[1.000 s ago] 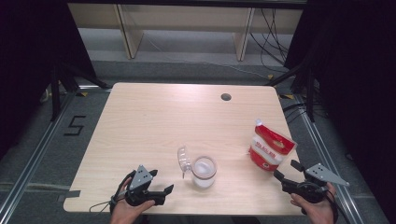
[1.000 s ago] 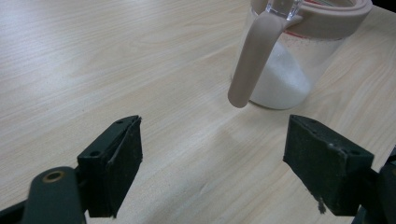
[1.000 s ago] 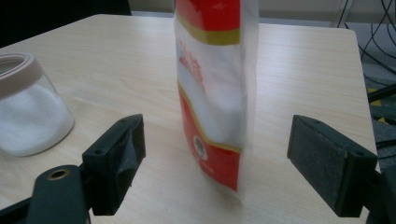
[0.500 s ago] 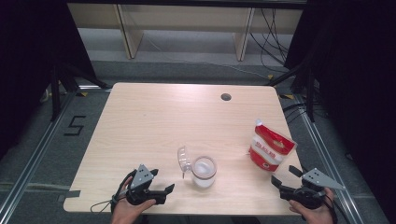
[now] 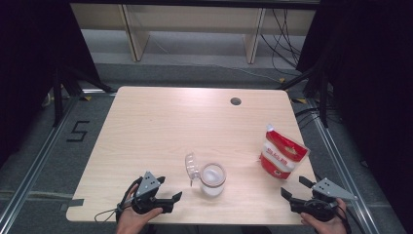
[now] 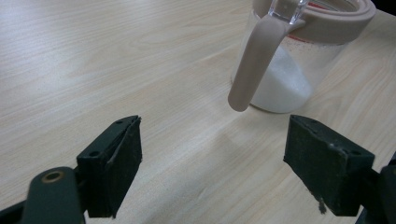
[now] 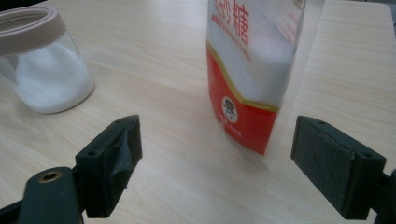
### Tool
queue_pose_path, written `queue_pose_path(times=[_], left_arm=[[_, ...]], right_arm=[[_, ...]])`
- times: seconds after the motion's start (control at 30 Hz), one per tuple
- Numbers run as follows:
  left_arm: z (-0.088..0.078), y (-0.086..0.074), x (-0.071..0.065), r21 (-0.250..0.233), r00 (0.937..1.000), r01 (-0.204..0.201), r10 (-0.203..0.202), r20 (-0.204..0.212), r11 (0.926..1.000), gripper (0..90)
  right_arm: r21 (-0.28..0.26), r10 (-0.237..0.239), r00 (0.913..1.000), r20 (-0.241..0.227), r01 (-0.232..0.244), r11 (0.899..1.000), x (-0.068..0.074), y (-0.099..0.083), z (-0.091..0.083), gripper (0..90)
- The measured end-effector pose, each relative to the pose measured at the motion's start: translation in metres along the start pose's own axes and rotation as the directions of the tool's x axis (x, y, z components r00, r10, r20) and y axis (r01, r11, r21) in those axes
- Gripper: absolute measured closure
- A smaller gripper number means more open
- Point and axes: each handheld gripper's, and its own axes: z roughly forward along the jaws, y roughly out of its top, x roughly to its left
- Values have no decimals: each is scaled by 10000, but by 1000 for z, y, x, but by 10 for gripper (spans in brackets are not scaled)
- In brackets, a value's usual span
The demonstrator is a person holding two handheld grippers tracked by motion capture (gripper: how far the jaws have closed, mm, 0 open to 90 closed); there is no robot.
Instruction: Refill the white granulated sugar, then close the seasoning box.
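High view: the right tongs (image 5: 296, 189) have slid back toward the desk's (image 5: 160, 126) near right corner, clear of the sugar pouch (image 5: 282, 155) by the right edge, so pouring looks done. Left tongs (image 5: 171, 191) wait at the near edge.

Left gripper view: jaws wide, empty; the glass jar (image 6: 299, 60), part-filled with white sugar, lid (image 5: 192, 165) hinged open.

Right gripper view: jaws wide, empty, the pouch upright ahead.

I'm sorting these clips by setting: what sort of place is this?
Probably a lab recording station, not a kitchen: a bare table ringed by black curtains, loose cables behind, and a taped "5" on the floor.
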Motion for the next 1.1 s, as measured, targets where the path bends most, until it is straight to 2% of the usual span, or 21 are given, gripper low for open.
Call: queue_pose_path(times=[0.2, 0.37, 0.4, 0.47, 0.5, 0.53, 0.6, 0.63, 0.73, 0.83, 0.87, 0.93, 0.97, 1.0, 1.03, 1.07, 1.1], left_arm=[[1, 0, 0, -69, 10000, 28, -28, 48, 10000, 186], [0, 0, 0, -30, 10000, -22, 22, 52, 10000, 186], [0, 0, -1, -119, 10000, -50, 51, 78, 9999, 186], [0, 0, -1, -137, 9999, 88, -88, 63, 9999, 186], [0, 0, 0, -53, 10000, 10, -10, 47, 10000, 186], [0, 0, 0, -35, 10000, 55, -55, -18, 10000, 186], [1, 1, 0, -61, 9999, 85, -84, 79, 9999, 186], [1, 1, 1, -96, 9998, 108, -106, 178, 9999, 186], [1, 2, 1, -146, 9994, 240, -236, 269, 9996, 187], [0, 3, 0, -222, 9992, 353, -349, 182, 9991, 191], [-1, 3, 1, -181, 9994, 242, -238, 260, 9995, 195], [-3, 5, 1, -246, 9996, 67, -60, 272, 9997, 225], [-4, 5, 0, -339, 9993, 272, -264, 252, 9991, 246], [-4, 6, 0, -319, 9990, 318, -308, 317, 9990, 267], [-5, 7, 0, -362, 9987, 406, -395, 314, 9985, 282], [-6, 8, 1, -356, 9990, 273, -261, 350, 9990, 305], [-6, 9, 0, -456, 9982, 505, -490, 333, 9977, 340]], right_arm=[[152, 24, 10000, -40, -24, 9999, 2, -1, 1, 168], [238, -69, 9999, -151, 73, 9997, 4, -1, 3, 164], [369, -212, 9995, -229, 220, 9991, 3, -1, 4, 164], [543, 298, 9992, -269, -283, 9981, 7, -2, 3, 164], [480, 158, 9996, -250, -146, 9987, 6, -2, 4, 164], [387, 392, 9987, -324, -380, 9985, 8, -2, 4, 164], [508, 282, 9992, -284, -267, 9984, 7, -2, 3, 164], [412, -184, 9994, -301, 197, 9990, 3, -2, 4, 164], [432, -93, 9996, -277, 105, 9990, 3, -2, 4, 165], [447, -36, 9997, -225, 46, 9990, 4, -2, 3, 165], [446, -61, 9996, -261, 72, 9990, 4, -2, 3, 165], [440, -115, 9996, -242, 125, 9990, 6, -2, 4, 167], [401, -209, 9995, -254, 219, 9990, 5, -2, 4, 167], [446, -104, 9996, -267, 116, 9989, 7, -2, 4, 167], [419, -199, 9995, -255, 209, 9989, 6, -2, 4, 167], [363, -192, 9996, -229, 200, 9991, 6, -2, 4, 167], [364, -200, 9996, -218, 207, 9991, 6, -2, 4, 167]])
